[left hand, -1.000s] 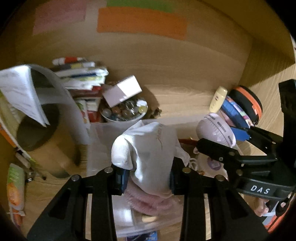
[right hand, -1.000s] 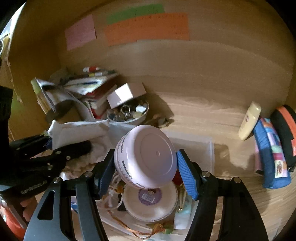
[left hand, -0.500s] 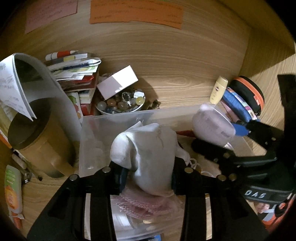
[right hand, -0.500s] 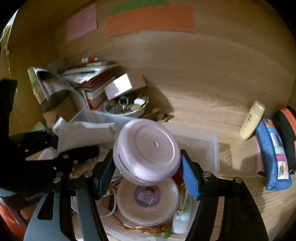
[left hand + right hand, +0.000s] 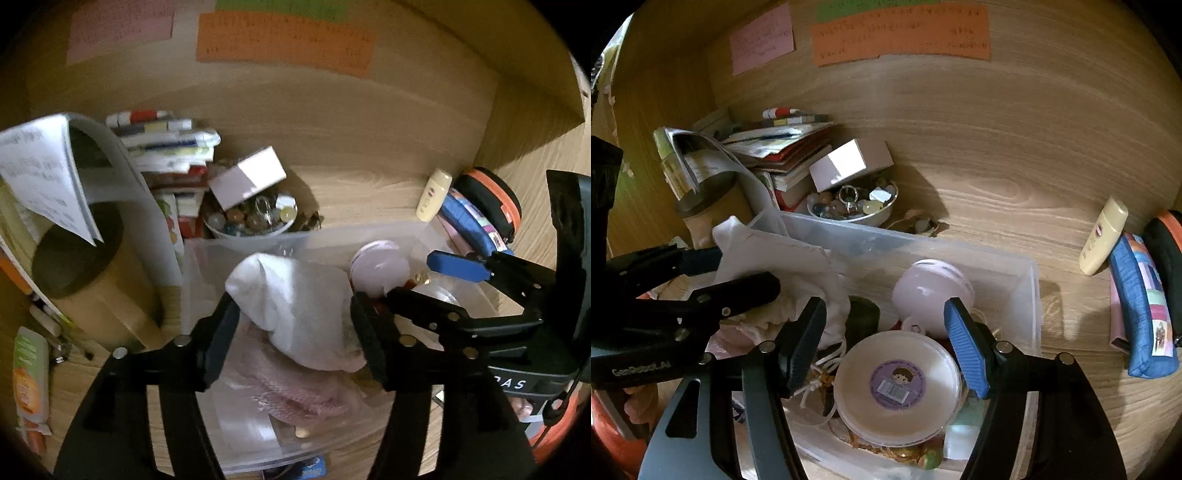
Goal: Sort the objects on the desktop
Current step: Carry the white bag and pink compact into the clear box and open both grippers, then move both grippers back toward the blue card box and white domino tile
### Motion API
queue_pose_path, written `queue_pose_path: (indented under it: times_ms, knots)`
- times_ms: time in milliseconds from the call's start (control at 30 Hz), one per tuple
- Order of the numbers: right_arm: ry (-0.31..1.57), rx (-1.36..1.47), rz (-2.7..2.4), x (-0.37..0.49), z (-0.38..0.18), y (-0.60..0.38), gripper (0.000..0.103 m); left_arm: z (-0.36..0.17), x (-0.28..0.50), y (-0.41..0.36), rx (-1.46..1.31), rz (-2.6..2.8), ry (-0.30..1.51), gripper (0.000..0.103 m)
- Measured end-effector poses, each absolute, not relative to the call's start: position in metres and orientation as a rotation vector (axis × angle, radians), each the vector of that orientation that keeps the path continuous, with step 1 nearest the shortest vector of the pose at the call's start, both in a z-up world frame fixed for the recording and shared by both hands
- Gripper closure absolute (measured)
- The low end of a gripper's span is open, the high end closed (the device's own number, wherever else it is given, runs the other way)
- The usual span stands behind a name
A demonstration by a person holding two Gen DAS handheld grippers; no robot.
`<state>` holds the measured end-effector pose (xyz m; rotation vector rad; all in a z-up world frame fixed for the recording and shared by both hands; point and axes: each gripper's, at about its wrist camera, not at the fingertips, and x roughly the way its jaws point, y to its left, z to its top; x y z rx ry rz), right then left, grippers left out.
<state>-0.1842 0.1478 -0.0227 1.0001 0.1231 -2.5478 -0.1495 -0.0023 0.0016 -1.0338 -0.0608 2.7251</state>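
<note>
Left wrist view shows a wooden desk full of stuff. Far left lies a green and orange packet. Next to it stands a brown tube with a curled paper hanging over it. Behind the tube is a pile of books. A white box leans on a bowl of beads and small bits.

In the middle sits a clear bin. The left gripper is over the bin and its jaws are opening. A white cloth is between them. It droops onto a pink cloth in the bin. The left pad looks off the white cloth, and I cannot tell if the right pad touches it.

Right wrist view shows the right gripper over the right part of the bin. Its jaws are apart and hold nothing. A pale purple jar lies on its side in the bin, just past the fingertips, and the pads do not press it. Under the gripper is a round white tub with a purple sticker. White string lies beside the tub.

To the right of the bin, on the desk, a cream bottle lies near a blue pouch. A black and orange case sits at the far right.
</note>
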Motion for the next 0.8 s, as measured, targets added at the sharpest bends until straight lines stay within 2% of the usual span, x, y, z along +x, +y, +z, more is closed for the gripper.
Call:
queue_pose_path:
  times_ms: [100,233,333,433,600,800]
  knots:
    - [0.127,0.963,-2.559,-0.179,-0.014,0.149,0.038,0.007,-0.145,-0.005,-1.009,2.73,-0.066,0.038]
    - [0.141,0.922,-2.586,-0.17,-0.002,0.152,0.03,0.014,-0.14,-0.009,-1.03,2.741,-0.085,0.038]
    - [0.147,0.877,-2.599,-0.161,0.01,0.154,0.029,0.021,-0.13,-0.011,-1.009,2.762,-0.059,0.037]
    - [0.154,0.835,-2.607,-0.151,0.021,0.155,0.024,0.028,-0.119,-0.011,-0.966,2.801,-0.029,0.016]
    - [0.167,0.813,-2.594,-0.139,0.028,0.158,0.022,0.037,-0.098,-0.015,-0.9,2.851,0.043,0.014]
    - [0.202,0.886,-2.582,-0.129,0.016,0.168,0.022,0.027,-0.088,-0.022,-0.945,2.873,0.077,0.013]
